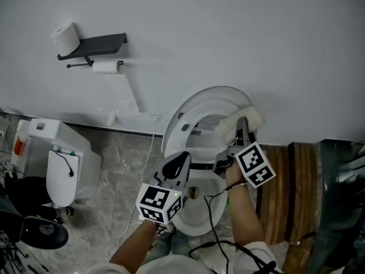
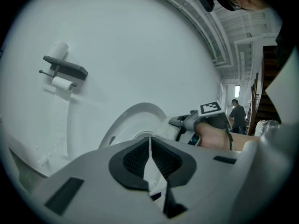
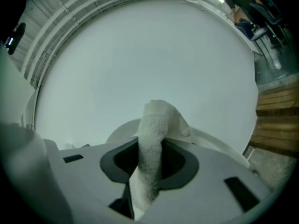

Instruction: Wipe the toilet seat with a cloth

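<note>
Right tool point(image 3: 150, 171) clamps the seemingly soft, limp cloth point(image 3: 156, 125) mid-bunch, toilet seat point(image 1: 183, 121) just ahead; left tool point(image 2: 150, 158) closed, empty

- I count two: left tongs point(image 1: 180, 157), right tongs point(image 1: 242, 123).
- One toilet point(image 1: 194, 110), one cloth point(image 1: 254, 117).
- Two paper rolls point(image 1: 64, 37) point(image 1: 105, 67), one shelf point(image 1: 102, 42).
</note>
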`<state>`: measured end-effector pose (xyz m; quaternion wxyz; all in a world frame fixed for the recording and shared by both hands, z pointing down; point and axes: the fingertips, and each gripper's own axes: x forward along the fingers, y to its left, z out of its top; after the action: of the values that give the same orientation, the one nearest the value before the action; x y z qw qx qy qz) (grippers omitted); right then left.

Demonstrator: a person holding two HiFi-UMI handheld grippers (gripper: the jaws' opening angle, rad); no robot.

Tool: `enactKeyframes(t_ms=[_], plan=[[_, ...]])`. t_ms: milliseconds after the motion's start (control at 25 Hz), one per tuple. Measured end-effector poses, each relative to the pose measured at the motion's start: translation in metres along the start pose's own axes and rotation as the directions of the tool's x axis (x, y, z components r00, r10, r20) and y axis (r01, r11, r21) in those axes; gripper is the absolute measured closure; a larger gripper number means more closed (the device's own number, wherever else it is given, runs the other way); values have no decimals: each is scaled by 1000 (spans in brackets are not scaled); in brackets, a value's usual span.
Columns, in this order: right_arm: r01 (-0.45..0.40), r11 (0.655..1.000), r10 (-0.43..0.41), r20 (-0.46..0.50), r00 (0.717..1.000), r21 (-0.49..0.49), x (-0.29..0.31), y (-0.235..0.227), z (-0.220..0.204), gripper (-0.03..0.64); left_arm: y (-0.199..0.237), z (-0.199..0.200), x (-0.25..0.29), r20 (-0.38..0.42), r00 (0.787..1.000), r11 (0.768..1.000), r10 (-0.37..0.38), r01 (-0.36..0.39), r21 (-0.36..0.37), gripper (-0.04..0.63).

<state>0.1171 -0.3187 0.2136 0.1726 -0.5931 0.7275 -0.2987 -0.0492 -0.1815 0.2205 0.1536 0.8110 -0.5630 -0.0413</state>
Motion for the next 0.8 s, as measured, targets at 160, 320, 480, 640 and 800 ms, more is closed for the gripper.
enactKeyframes(t_ms=[160,320,480,640,800], plan=[[-12,1000,12,-7,1000,-8,-37,-8,6,517,-3,6,2,-3,1000,1000,-5,5,10,584],[8,1000,-9,-47,999,-26,-78,-25,2,517,1,13,8,-5,1000,999,-1,1,32,581],[45,999,-47,-96,994,-24,-113,-50,-9,517,3,12,28,-53,995,997,-79,80,13,446],[98,995,-100,-83,991,-32,-143,-66,-6,517,8,8,49,-76,987,989,-144,146,22,383],[140,990,-142,-93,985,-23,-165,-86,-10,517,19,3,74,-105,982,986,-158,163,42,305]])
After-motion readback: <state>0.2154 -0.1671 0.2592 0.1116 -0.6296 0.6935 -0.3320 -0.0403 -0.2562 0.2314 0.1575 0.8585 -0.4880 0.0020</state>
